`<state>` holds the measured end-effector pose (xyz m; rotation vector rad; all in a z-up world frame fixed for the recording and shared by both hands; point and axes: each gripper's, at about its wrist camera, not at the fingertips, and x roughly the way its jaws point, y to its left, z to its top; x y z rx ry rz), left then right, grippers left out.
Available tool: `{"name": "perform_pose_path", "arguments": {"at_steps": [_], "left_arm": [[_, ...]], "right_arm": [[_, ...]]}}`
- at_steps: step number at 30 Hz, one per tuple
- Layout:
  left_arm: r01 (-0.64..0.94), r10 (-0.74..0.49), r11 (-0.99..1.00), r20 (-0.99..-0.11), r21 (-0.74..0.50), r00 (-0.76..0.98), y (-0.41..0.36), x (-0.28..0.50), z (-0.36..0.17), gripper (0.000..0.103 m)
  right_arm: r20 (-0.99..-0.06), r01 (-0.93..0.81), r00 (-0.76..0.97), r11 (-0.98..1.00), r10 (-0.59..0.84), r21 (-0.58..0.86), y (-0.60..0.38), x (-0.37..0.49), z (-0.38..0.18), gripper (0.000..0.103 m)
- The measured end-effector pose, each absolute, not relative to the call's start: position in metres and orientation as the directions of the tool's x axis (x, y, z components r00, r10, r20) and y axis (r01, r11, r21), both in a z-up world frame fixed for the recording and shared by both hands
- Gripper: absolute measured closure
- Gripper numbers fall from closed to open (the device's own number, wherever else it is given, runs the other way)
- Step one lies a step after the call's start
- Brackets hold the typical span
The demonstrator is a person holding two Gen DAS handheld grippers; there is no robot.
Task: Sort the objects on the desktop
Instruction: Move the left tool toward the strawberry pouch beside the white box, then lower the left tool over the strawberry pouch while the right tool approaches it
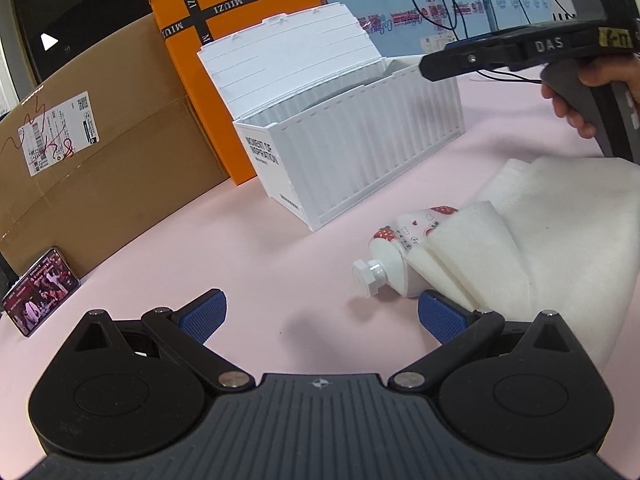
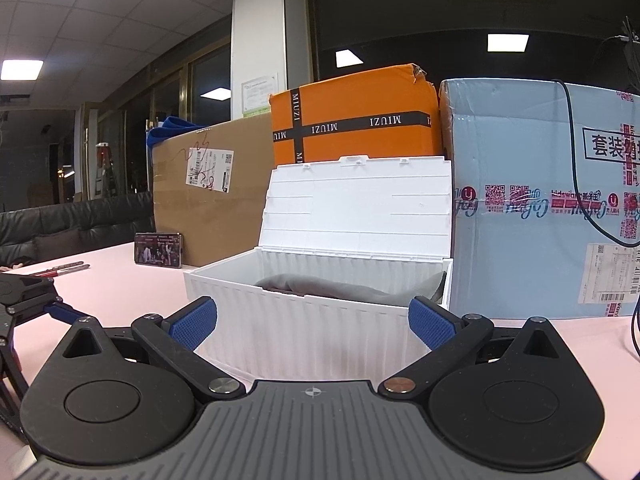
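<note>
A white container-style storage box point(image 1: 360, 148) stands open on the pink table, its lid tilted back. In the right wrist view the box point(image 2: 312, 332) holds a grey cloth point(image 2: 340, 286). A white tube with strawberry print point(image 1: 394, 256) lies on the table, partly under a folded white towel point(image 1: 540, 240). My left gripper point(image 1: 322, 318) is open and empty, low over the table just in front of the tube. My right gripper point(image 2: 312, 322) is open and empty, facing the box's front wall; it also shows in the left wrist view point(image 1: 436, 66) above the box.
A brown carton point(image 1: 92, 168), an orange MIUZI box point(image 1: 224, 40) and a light blue carton point(image 2: 540, 208) stand behind the storage box. A phone point(image 1: 38, 292) leans on the brown carton. Red pens point(image 2: 66, 269) lie far left. Black cables point(image 2: 580, 184) hang at right.
</note>
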<state>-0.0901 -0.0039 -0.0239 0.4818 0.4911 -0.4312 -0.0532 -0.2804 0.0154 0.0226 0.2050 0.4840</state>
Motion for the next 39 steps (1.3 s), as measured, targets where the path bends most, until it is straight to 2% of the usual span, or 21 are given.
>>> {"name": "perform_pose_path", "arguments": {"at_steps": [12, 22, 28, 32, 36, 39], "left_arm": [[0.418, -0.208, 0.864, -0.556, 0.282, 0.805, -0.008, -0.047, -0.027, 0.0], [0.374, -0.207, 0.909, -0.58, 0.184, 0.788, -0.017, -0.009, -0.029, 0.0], [0.363, -0.216, 0.917, -0.564, 0.162, 0.797, -0.007, -0.019, -0.02, 0.0], [0.398, -0.237, 0.893, -0.533, 0.208, 0.812, -0.004, -0.04, -0.011, 0.0], [0.471, -0.237, 0.821, -0.557, 0.323, 0.796, -0.016, -0.052, -0.016, 0.0], [0.515, -0.247, 0.777, -0.577, 0.362, 0.779, -0.026, -0.055, -0.021, 0.0]], "right_arm": [[-0.196, -0.45, 0.866, 0.888, 0.459, 0.091, -0.285, -0.05, 0.014, 0.0], [-0.205, -0.444, 0.865, 0.889, 0.458, 0.11, -0.288, -0.049, 0.013, 0.0], [-0.21, -0.435, 0.866, 0.891, 0.453, 0.127, -0.291, -0.048, 0.013, 0.0], [-0.211, -0.433, 0.867, 0.892, 0.452, 0.133, -0.292, -0.048, 0.014, 0.0], [-0.211, -0.431, 0.867, 0.892, 0.45, 0.134, -0.292, -0.049, 0.014, 0.0], [-0.209, -0.427, 0.87, 0.894, 0.447, 0.136, -0.293, -0.049, 0.014, 0.0]]}}
